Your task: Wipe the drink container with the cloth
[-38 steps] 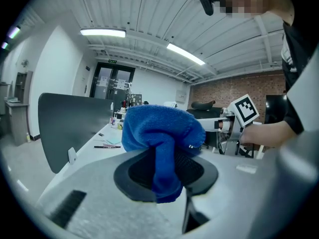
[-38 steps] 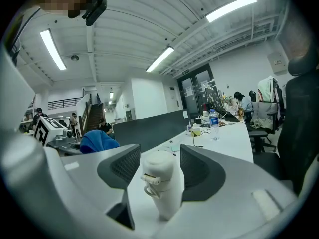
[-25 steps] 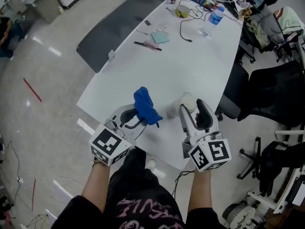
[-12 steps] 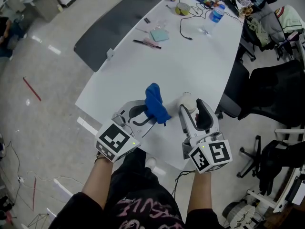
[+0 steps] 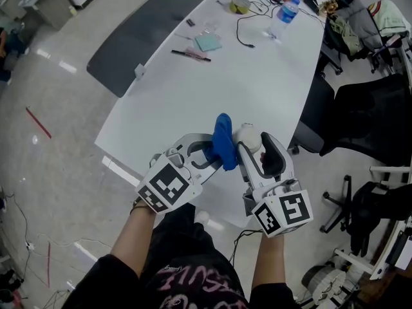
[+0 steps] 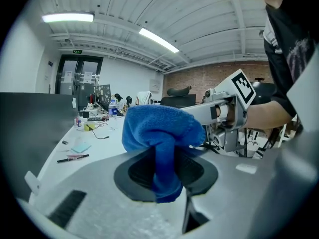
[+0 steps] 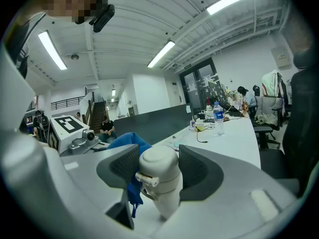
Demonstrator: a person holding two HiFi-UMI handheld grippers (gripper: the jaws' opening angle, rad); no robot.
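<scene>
Fingers (image 6: 130, 172) of my left gripper (image 5: 215, 156) are clenched on the blue cloth (image 6: 158, 133), which bunches above the dark pads and hangs down between them. Those of my right gripper (image 5: 256, 145) grasp the white drink container (image 7: 159, 176) from both sides, and it stands upright between them with its rounded lid on top. Both grippers sit side by side over the near part of the white table (image 5: 257, 89), the left one angled toward the right one. From my head view the cloth sits just left of the container. My right gripper view shows blue fabric tucked against the container's left side. At the table's far end I see a water bottle (image 5: 283, 13), a black cable (image 5: 248, 28), a teal pad (image 5: 207, 42) and a pen (image 5: 190, 55). To the right of the table stands a black chair (image 5: 367, 118).
</scene>
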